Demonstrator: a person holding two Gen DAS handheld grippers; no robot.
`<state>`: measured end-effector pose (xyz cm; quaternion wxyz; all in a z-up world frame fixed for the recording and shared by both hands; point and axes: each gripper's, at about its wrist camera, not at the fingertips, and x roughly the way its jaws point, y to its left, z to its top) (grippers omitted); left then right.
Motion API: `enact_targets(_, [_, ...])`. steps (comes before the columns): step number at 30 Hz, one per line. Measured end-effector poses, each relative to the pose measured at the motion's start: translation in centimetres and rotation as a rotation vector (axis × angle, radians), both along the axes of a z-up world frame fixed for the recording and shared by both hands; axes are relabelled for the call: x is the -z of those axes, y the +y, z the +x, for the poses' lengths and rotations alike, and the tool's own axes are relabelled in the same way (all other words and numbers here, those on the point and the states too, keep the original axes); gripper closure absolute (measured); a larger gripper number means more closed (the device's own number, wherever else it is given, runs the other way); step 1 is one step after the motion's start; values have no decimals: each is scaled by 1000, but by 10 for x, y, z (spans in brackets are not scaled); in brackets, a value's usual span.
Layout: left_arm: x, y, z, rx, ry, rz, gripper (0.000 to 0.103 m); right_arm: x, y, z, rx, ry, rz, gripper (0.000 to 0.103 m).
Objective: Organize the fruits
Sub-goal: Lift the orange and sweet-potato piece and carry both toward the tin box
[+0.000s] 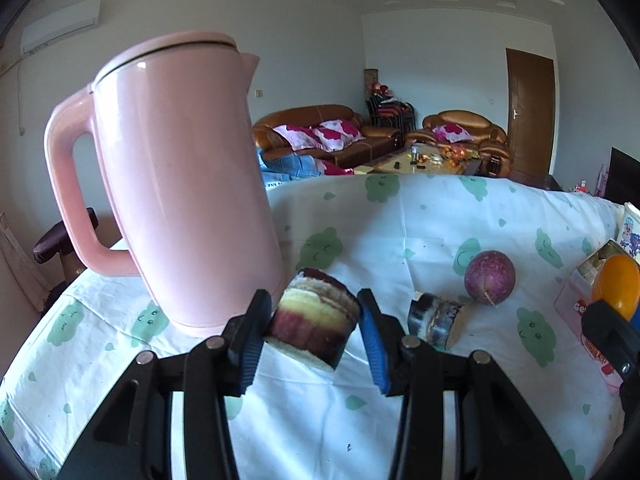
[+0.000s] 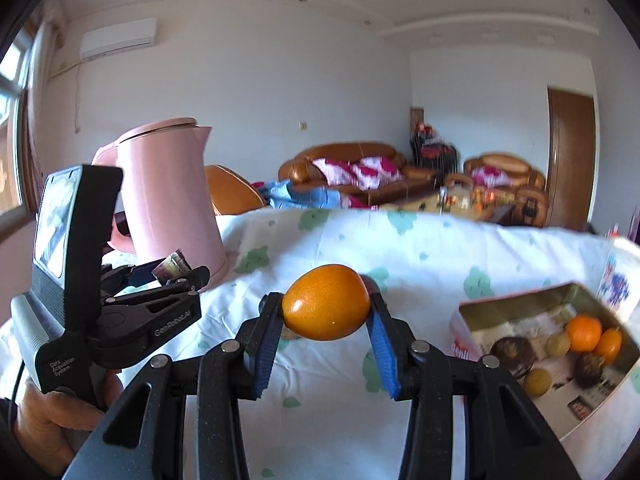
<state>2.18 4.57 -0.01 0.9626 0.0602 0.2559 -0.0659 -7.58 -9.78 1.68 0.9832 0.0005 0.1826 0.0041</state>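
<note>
My left gripper (image 1: 316, 328) is shut on a short purple and yellow sugarcane piece (image 1: 316, 316), held just above the cloth beside the pink kettle (image 1: 180, 184). A second sugarcane piece (image 1: 436, 318) and a round purple fruit (image 1: 490, 278) lie on the cloth to its right. My right gripper (image 2: 326, 336) is shut on an orange fruit (image 2: 326, 308), raised above the cloth. A metal tin (image 2: 516, 300) at the right holds several fruits, orange (image 2: 584, 332), yellow and dark. The left gripper (image 2: 172, 276) also shows in the right wrist view.
The table is covered by a white cloth with green prints (image 1: 400, 232). The pink kettle (image 2: 168, 196) stands tall at the left. A printed paper cup (image 1: 630, 230) stands at the far right. Sofas and a low table lie beyond the table's far edge.
</note>
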Motion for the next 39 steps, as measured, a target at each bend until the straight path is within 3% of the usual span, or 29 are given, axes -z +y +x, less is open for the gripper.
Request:
enact_targets(18, [-7, -9, -37, -40, -63, -8, 57, -3, -2, -16, 26, -38, -17, 58])
enact_targets(39, [-7, -14, -57, -53, -77, -42, 57, -2, -9, -27, 17, -31, 4, 58])
